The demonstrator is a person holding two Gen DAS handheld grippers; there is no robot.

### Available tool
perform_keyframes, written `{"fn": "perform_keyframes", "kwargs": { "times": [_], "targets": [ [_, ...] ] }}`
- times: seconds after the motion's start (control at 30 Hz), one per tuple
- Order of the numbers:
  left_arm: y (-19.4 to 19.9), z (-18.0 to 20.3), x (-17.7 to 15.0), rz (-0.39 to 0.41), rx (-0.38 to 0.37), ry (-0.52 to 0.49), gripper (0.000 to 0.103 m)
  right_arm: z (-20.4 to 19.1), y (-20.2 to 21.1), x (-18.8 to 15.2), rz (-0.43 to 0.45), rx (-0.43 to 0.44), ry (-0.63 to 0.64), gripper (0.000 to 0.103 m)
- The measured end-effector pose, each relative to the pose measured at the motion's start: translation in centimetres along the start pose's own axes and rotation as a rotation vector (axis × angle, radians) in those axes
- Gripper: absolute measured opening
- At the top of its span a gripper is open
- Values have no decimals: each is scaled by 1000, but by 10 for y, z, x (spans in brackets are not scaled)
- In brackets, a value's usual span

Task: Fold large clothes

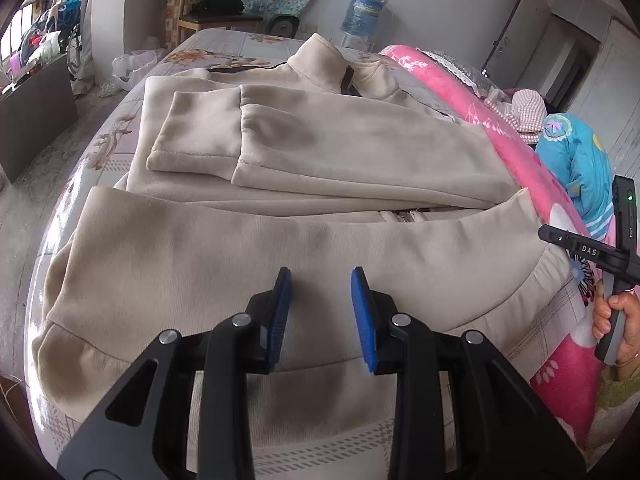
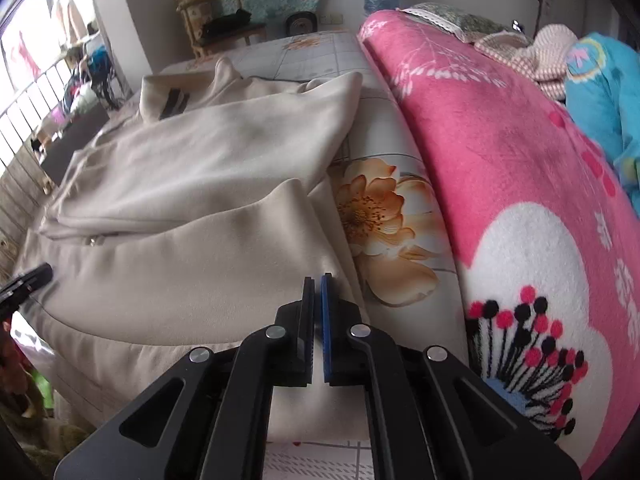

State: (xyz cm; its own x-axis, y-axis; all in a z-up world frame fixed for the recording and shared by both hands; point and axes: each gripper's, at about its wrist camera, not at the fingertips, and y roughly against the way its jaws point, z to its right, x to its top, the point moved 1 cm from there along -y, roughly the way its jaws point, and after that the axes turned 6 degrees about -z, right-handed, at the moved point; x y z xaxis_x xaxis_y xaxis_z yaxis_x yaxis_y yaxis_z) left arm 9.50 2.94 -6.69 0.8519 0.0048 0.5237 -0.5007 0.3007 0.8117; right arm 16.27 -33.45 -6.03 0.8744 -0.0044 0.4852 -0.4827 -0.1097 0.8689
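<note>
Left gripper (image 1: pixel 321 276) hangs over the beige jacket (image 1: pixel 280 248), blue pads (image 1: pixel 280 312) spread wide with nothing between them, bottom hem just beneath. Ahead of it, both sleeves lie folded across the jacket's body, collar at the far end. Over to the right gripper (image 2: pixel 318 280): fingers pressed together, nothing pinched, poised over the jacket's (image 2: pixel 192 264) right edge. The floral bedsheet (image 2: pixel 384 216) lies just right of it, the pink blanket (image 2: pixel 500 152) beyond.

The jacket (image 1: pixel 280 152) is spread on the bed (image 1: pixel 224 46), sleeves (image 1: pixel 200 136) laid across its front; the blanket (image 2: pixel 500 152) is heaped at its right.
</note>
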Motion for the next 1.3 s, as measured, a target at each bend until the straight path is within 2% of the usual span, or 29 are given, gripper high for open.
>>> {"fn": "perform_keyframes", "kwargs": {
  "times": [0.1, 0.13, 0.23, 0.3, 0.37, 0.47, 0.5, 0.53, 0.6, 0.63, 0.73, 0.8, 0.87, 0.93, 0.97, 1.03, 1.13, 1.23, 1.3],
  "targets": [
    [0, 0, 0, -1, 0, -1, 30, -19, 7, 1, 17, -93, 54, 3],
    [-1, 0, 1, -3, -2, -1, 30, -29, 11, 1, 26, -99, 76, 3],
    [-1, 1, 1, -10, 0, -2, 30, -62, 29, -7, 57, 13, 162, 9],
    [-1, 1, 2, -11, 3, -3, 30, -84, 34, -18, 47, 55, 238, 17],
    [-1, 1, 2, -10, 2, -1, 30, -96, 28, -31, 24, 57, 288, 32],
    [-1, 1, 3, -17, 4, -2, 30, -91, -3, -45, -64, 38, 278, 35],
    [0, 2, 4, -24, 13, -5, 30, -91, 0, -46, -40, 46, 278, 35],
    [3, 4, 6, -27, 37, -12, 29, -92, 2, -45, -62, 36, 274, 35],
    [18, 10, 7, 6, 46, -48, 30, -100, 16, -44, -35, 6, 289, 37],
    [26, 15, 8, 24, 37, -68, 31, -105, 23, -44, -20, 25, 301, 39],
    [35, 34, 4, 9, 25, -142, 44, -120, 34, -46, -1, 103, 327, 47],
    [26, 47, -3, -37, 66, -190, 51, -132, 30, -50, -8, 130, 352, 50],
    [8, 54, -12, -92, 137, -220, 53, -140, 15, -54, -35, 122, 361, 54],
    [-3, 53, -17, -120, 173, -195, 57, -144, -3, -60, -69, 100, 361, 57],
    [-2, 53, -17, -112, 180, -186, 58, -148, -2, -62, -41, 82, 382, 58],
    [-1, 52, -16, -126, 193, -171, 61, -154, 0, -62, -51, 42, 408, 58],
    [-1, 47, -15, -138, 202, -146, 67, -152, 13, -57, -26, 59, 389, 59],
    [-1, 48, -14, -148, 213, -134, 69, -150, 19, -54, 1, 56, 392, 73],
    [-2, 49, -12, -155, 223, -128, 71, -150, 7, -56, -27, 26, 415, 77]
  ]
}}
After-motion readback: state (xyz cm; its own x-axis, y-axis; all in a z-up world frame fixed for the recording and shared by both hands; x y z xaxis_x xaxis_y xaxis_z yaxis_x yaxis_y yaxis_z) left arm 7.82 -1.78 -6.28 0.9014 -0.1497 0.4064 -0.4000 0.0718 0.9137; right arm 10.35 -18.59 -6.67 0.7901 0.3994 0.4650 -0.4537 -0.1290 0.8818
